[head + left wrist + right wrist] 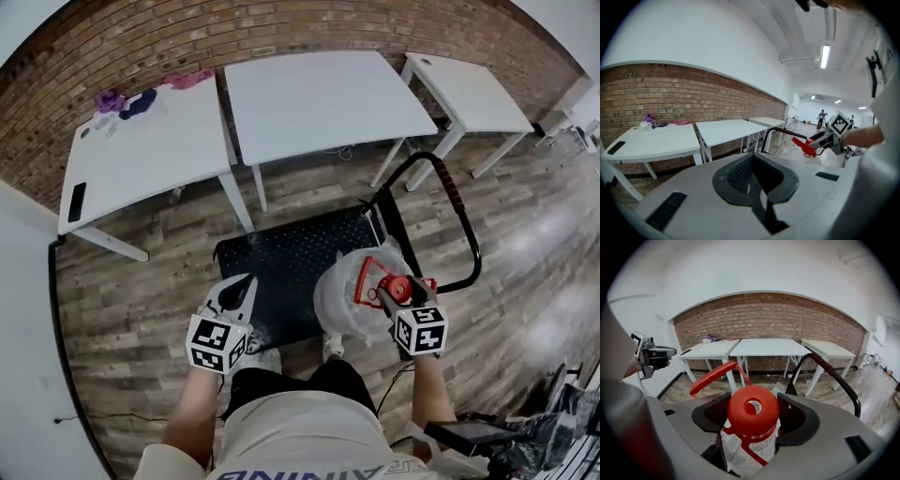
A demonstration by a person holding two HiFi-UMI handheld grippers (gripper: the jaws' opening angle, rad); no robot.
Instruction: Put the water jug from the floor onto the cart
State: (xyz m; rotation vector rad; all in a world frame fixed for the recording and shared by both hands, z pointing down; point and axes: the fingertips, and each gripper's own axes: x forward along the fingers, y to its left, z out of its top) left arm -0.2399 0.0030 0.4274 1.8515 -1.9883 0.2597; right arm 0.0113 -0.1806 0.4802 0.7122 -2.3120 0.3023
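Note:
The water jug is clear plastic with a red cap and a raised red carry handle. My right gripper is shut on its neck just under the cap and holds it over the near right corner of the cart. The cart has a black studded deck and a black push handle with a red grip. My left gripper hangs over the deck's near left edge. Its jaws meet with nothing between them. In the left gripper view the right gripper shows beside the cart handle.
Three white tables stand against a brick wall beyond the cart. The left table carries a dark phone and some cloth. The person's foot is at the cart's near edge. Wooden floor lies all round.

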